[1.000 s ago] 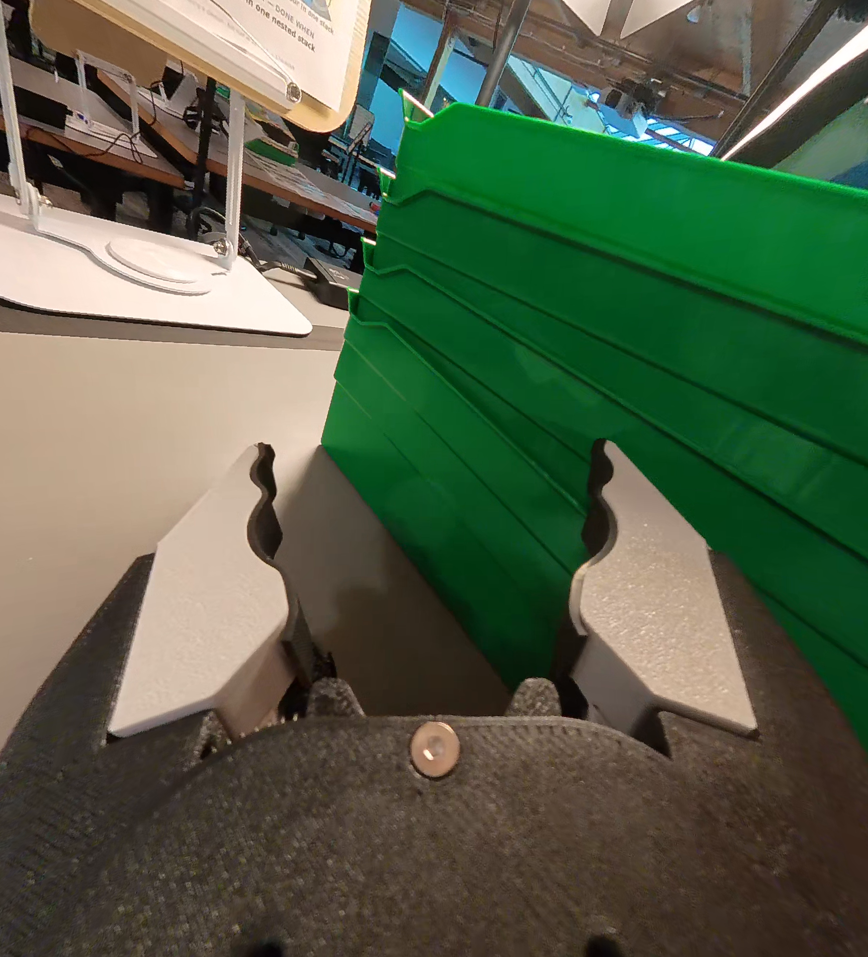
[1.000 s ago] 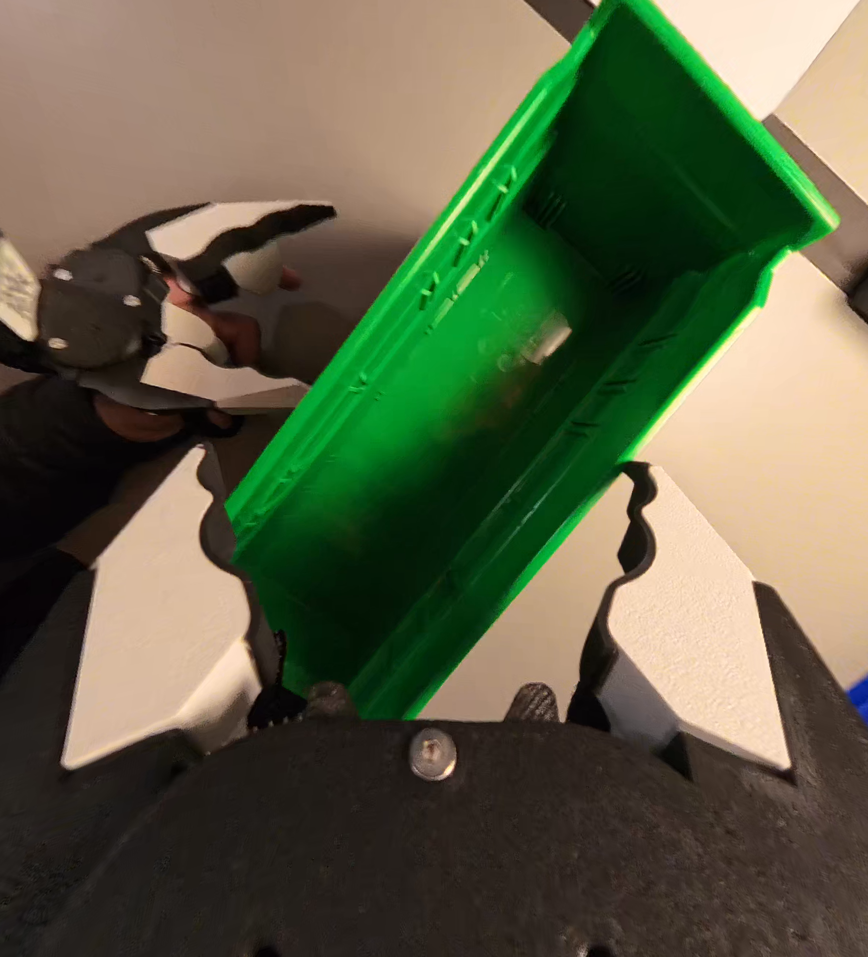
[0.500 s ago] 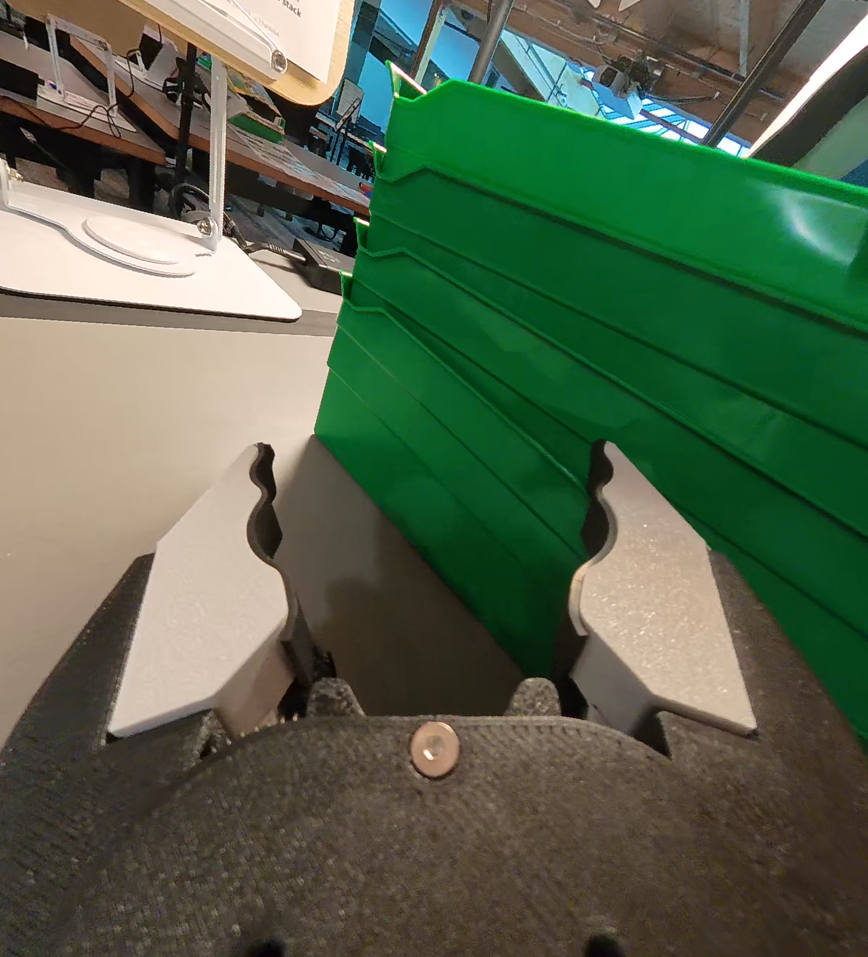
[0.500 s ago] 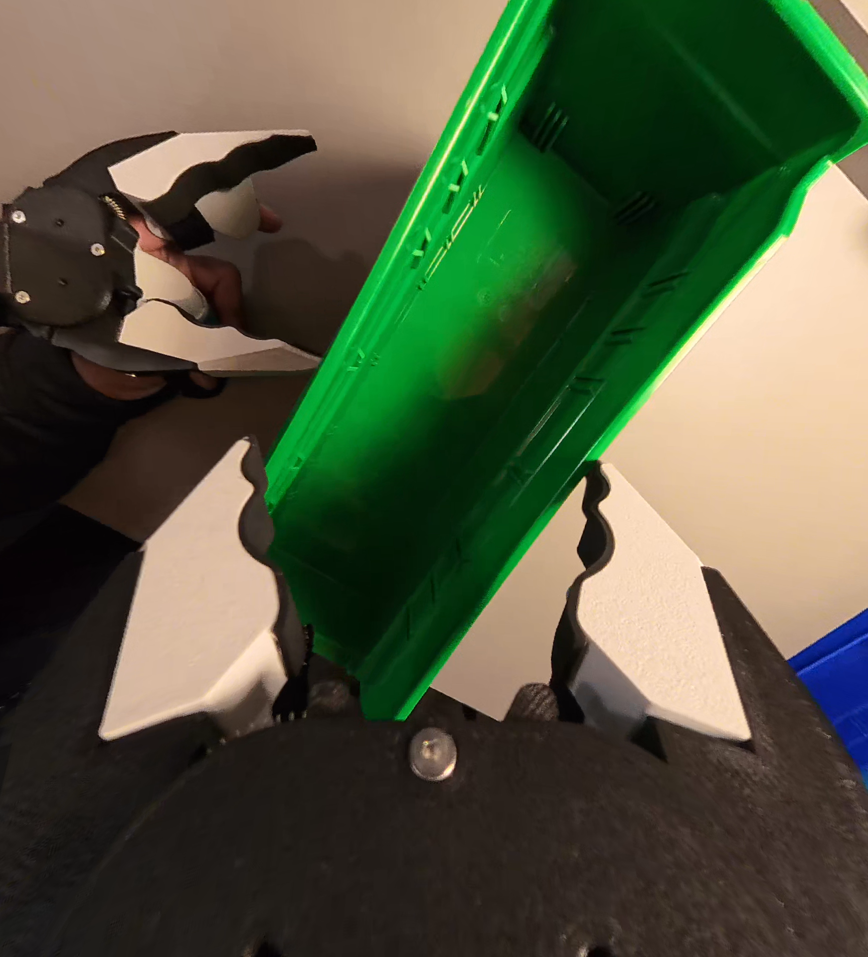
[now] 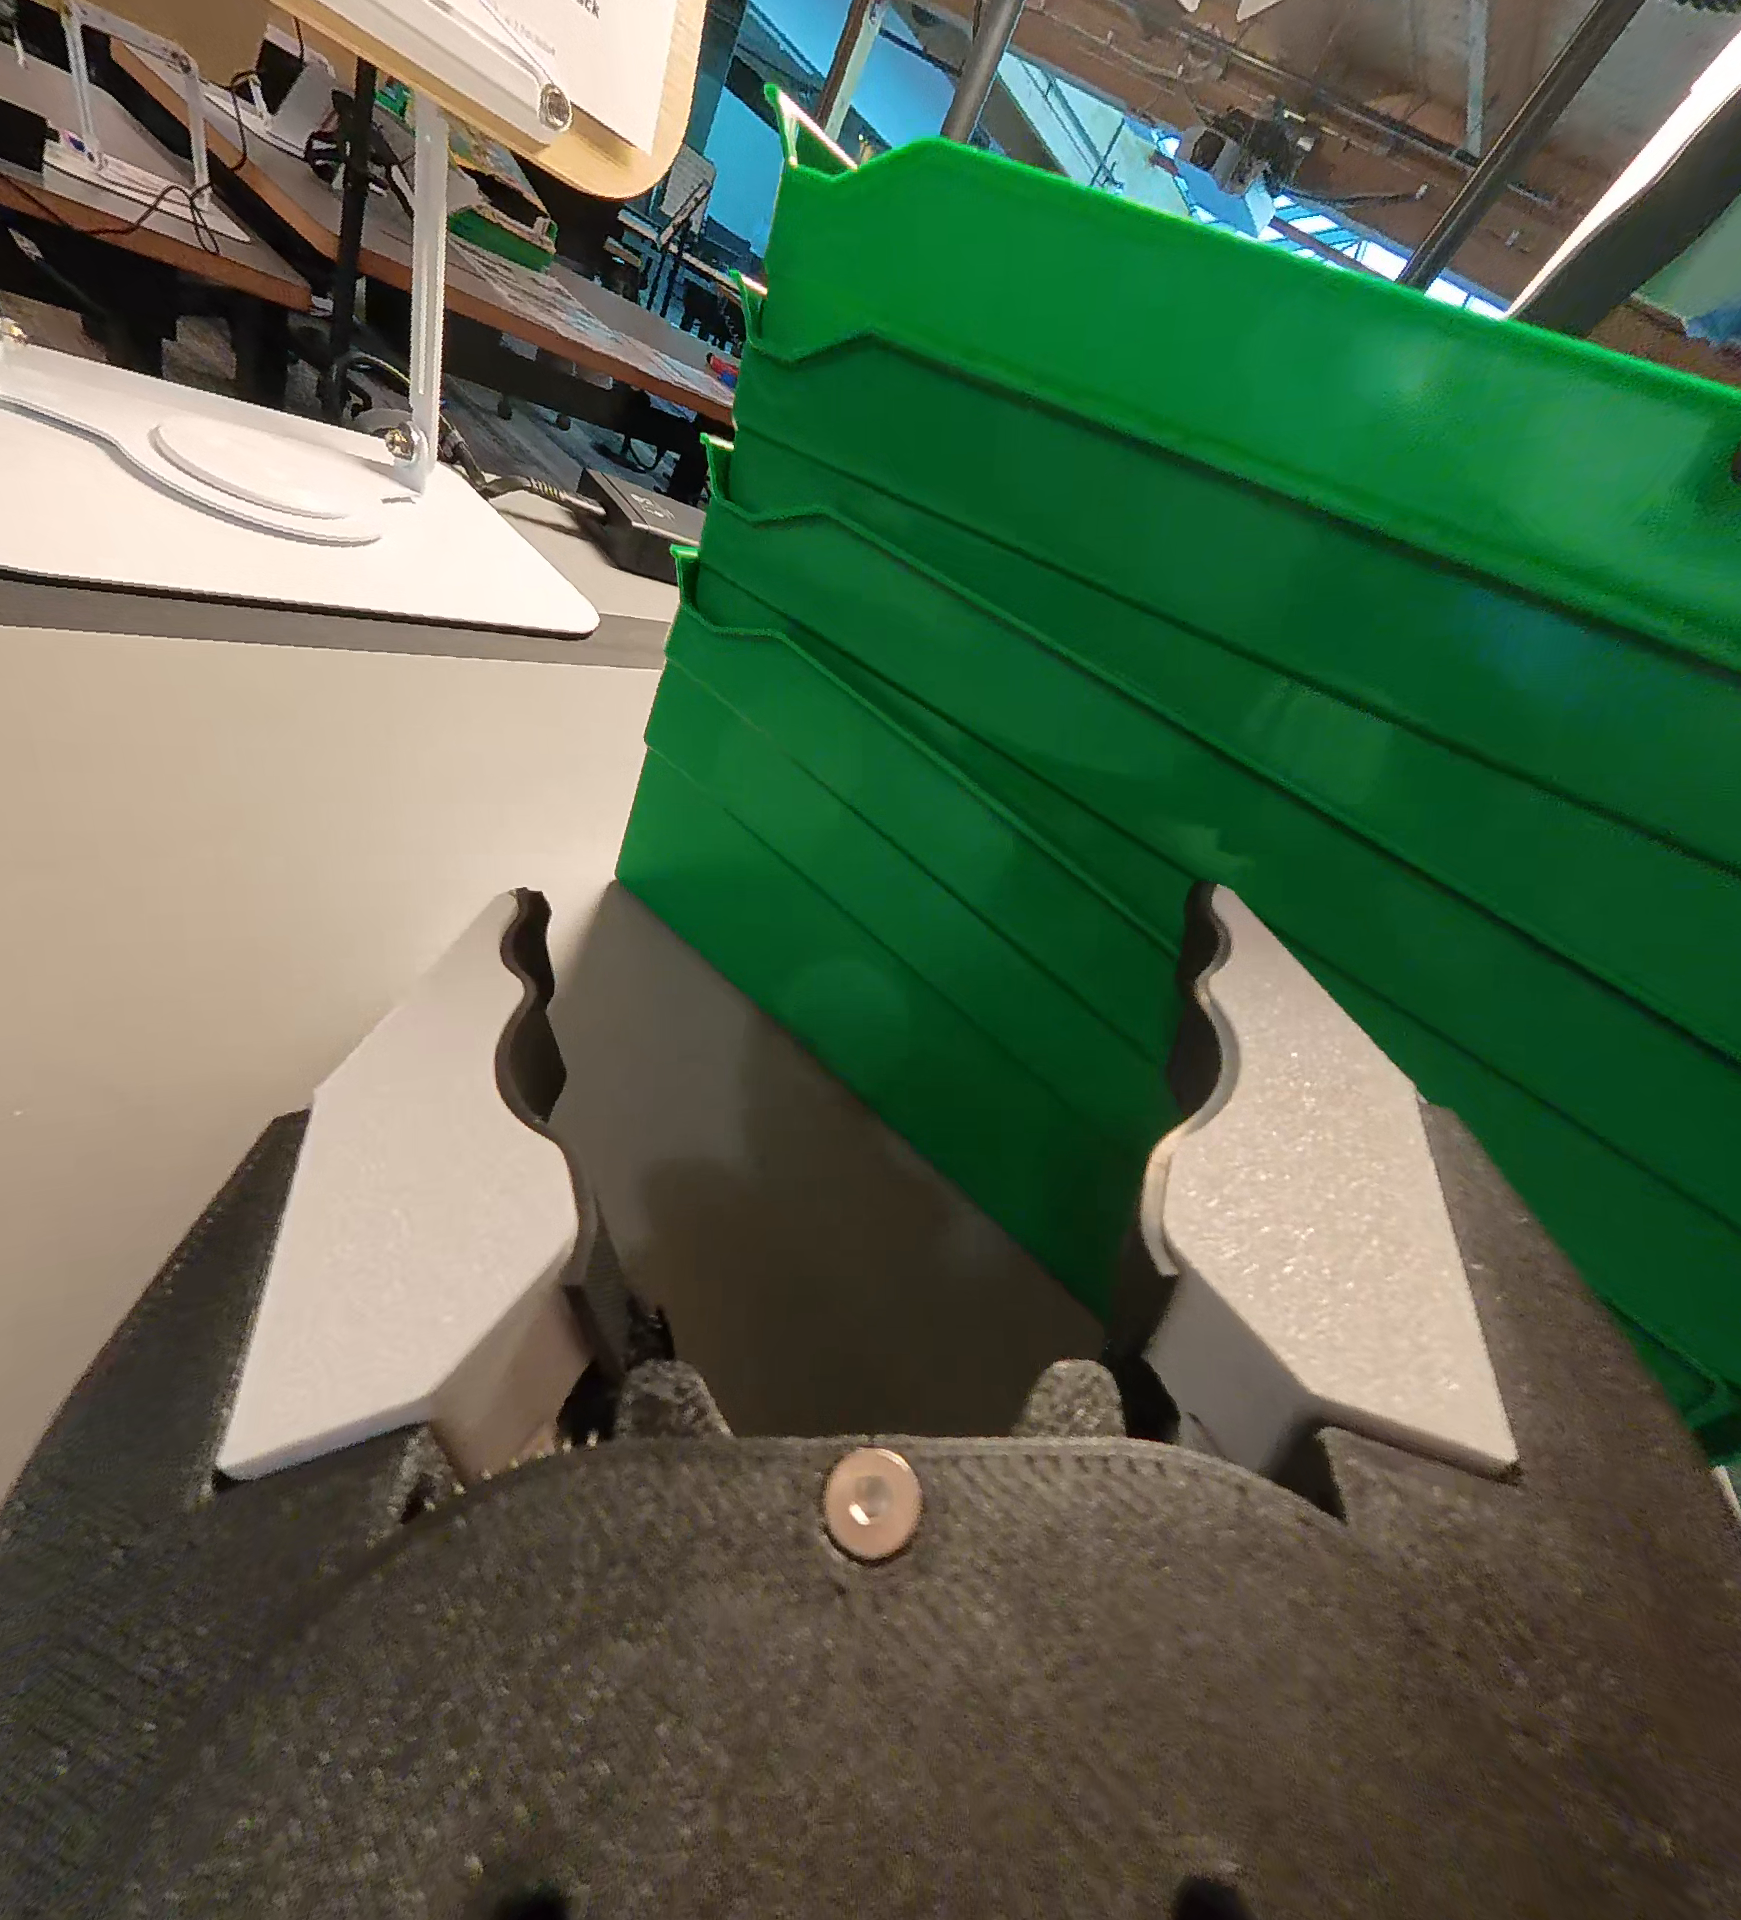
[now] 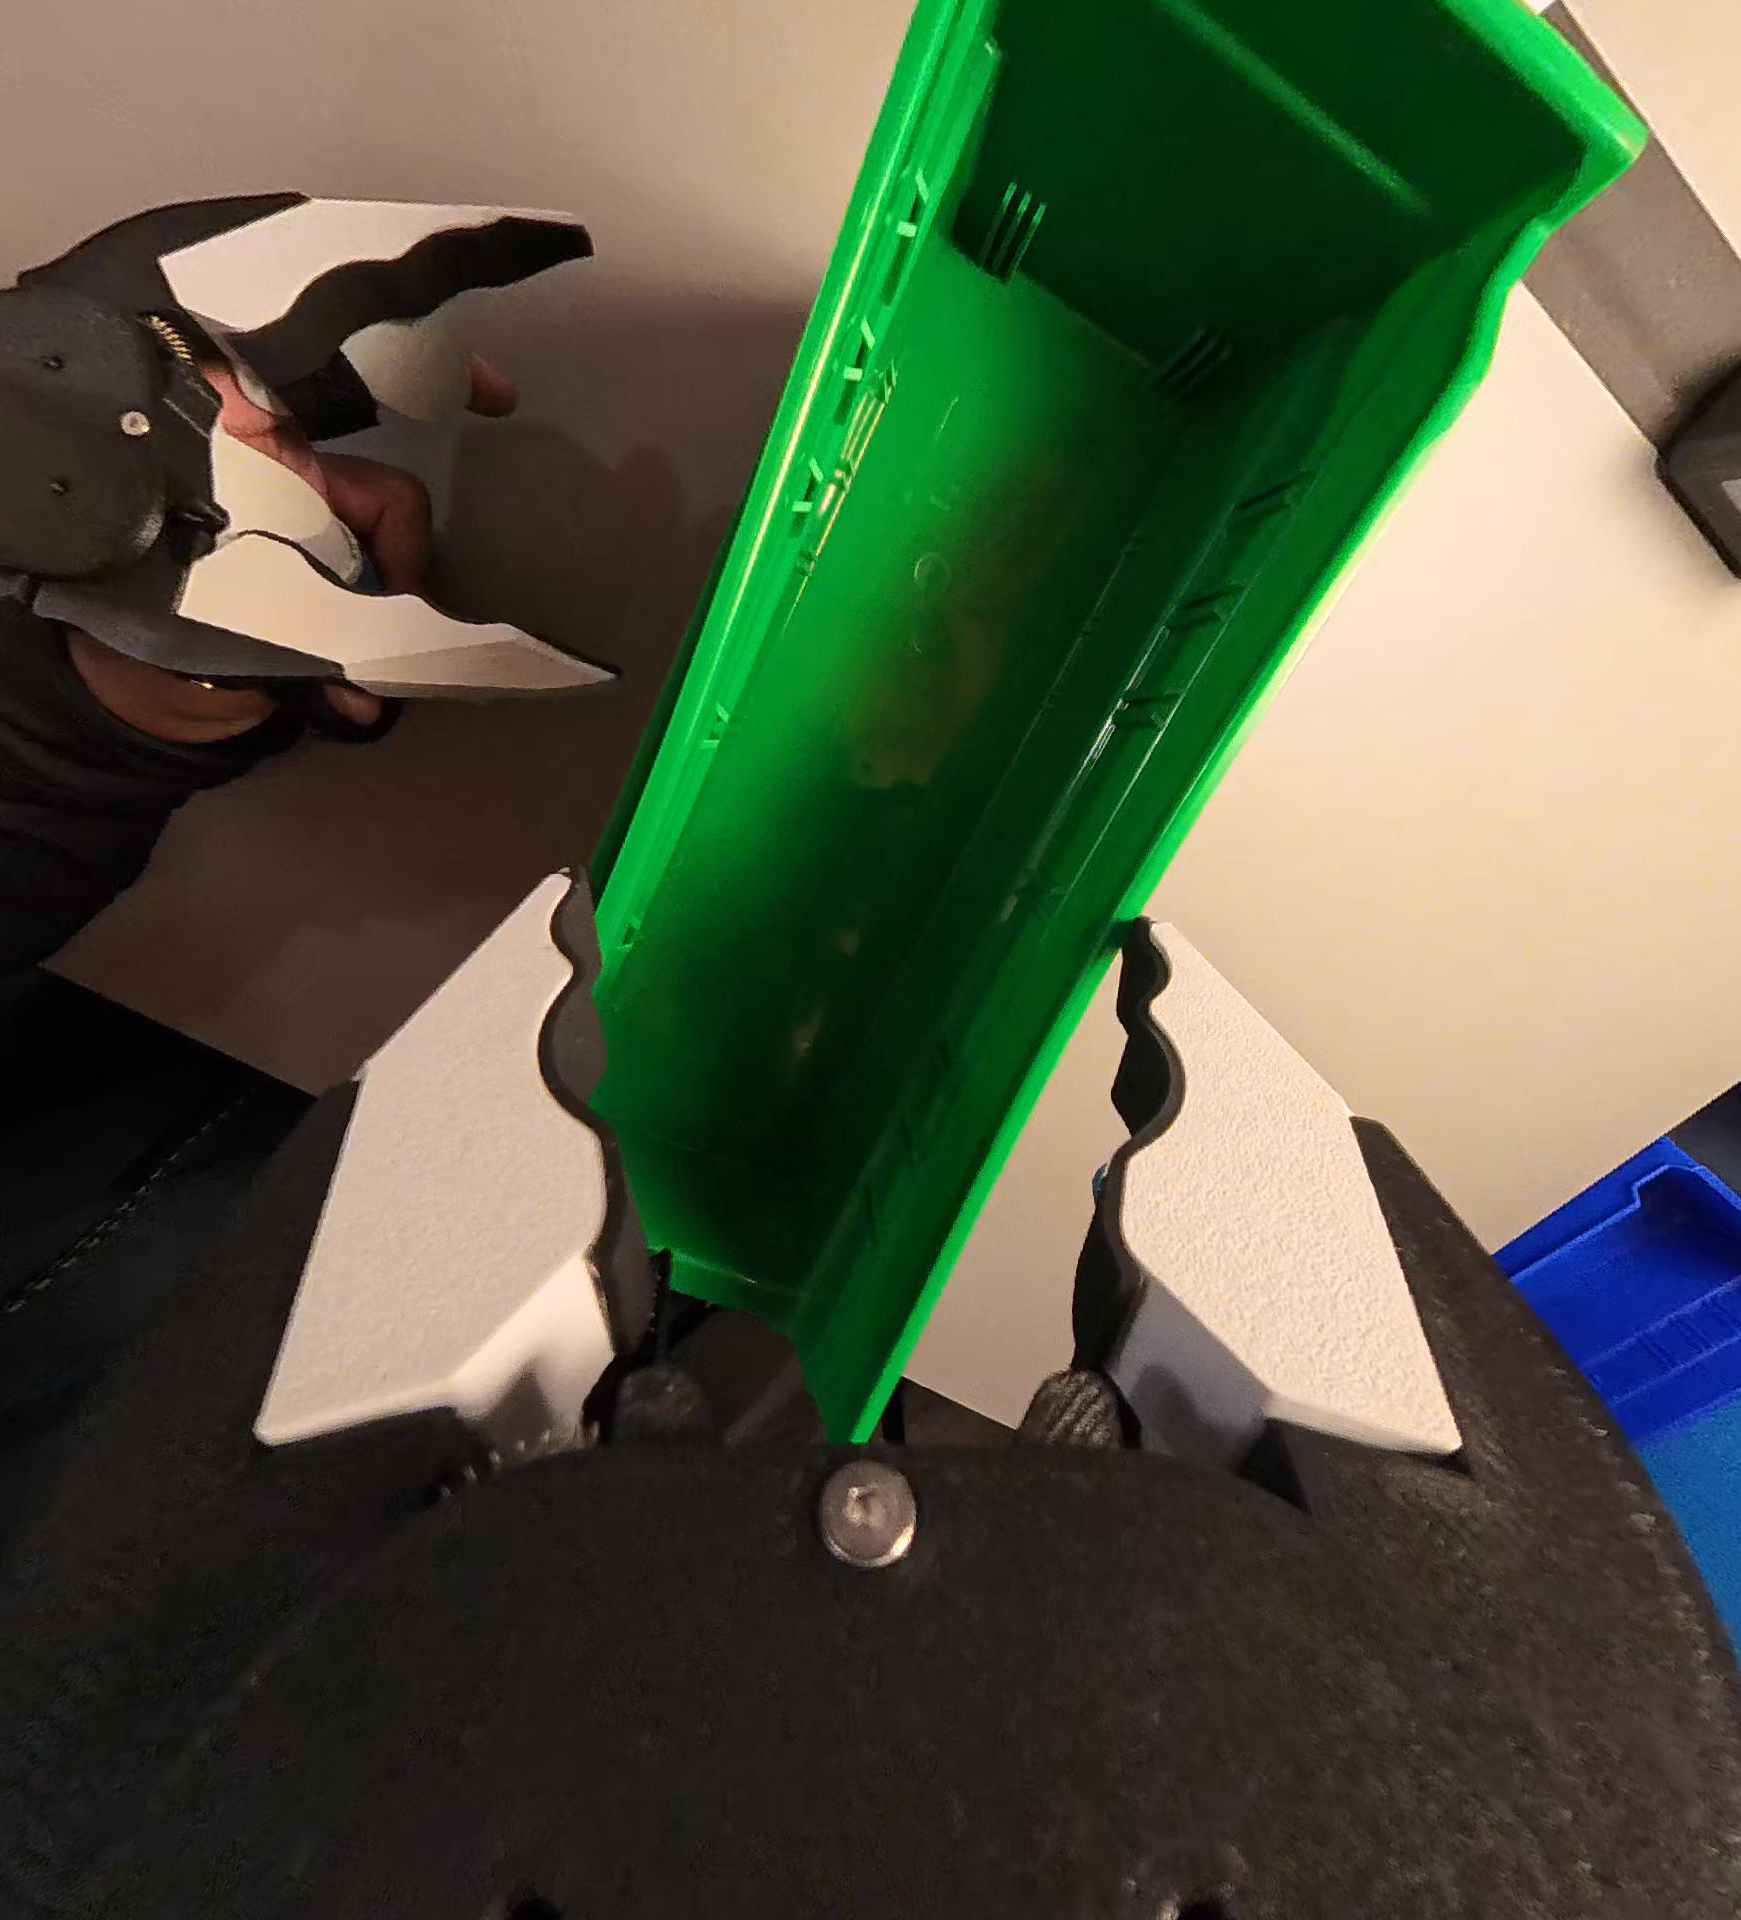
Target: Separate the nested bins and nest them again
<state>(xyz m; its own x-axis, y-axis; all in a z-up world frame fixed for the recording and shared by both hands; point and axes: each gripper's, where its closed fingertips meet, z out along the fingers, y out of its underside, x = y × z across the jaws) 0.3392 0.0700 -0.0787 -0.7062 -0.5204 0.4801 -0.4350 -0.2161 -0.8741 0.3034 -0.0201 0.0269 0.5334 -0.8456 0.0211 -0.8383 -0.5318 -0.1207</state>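
Item: nested green bins (image 5: pixel 1209 748), qty at least 4 by visible rims; exact count can't tell. Material: glossy green plastic, long narrow open-top form, stepped rim w/ notch near far end.

Pose: stack tilted, rims sloping down toward near right in left wrist view; far bottom corner at or near grey worktop (image 5: pixel 222 831), contact can't tell.

Top bin (image 6: pixel 1001 675) seen from above in right wrist view: interior open, no contents visible, small moulded ribs along both long walls and at the far end wall. Near end sits between the fingers of the right claw (image 6: pixel 850 1049); left long wall against the left finger, right finger clear of the wall.
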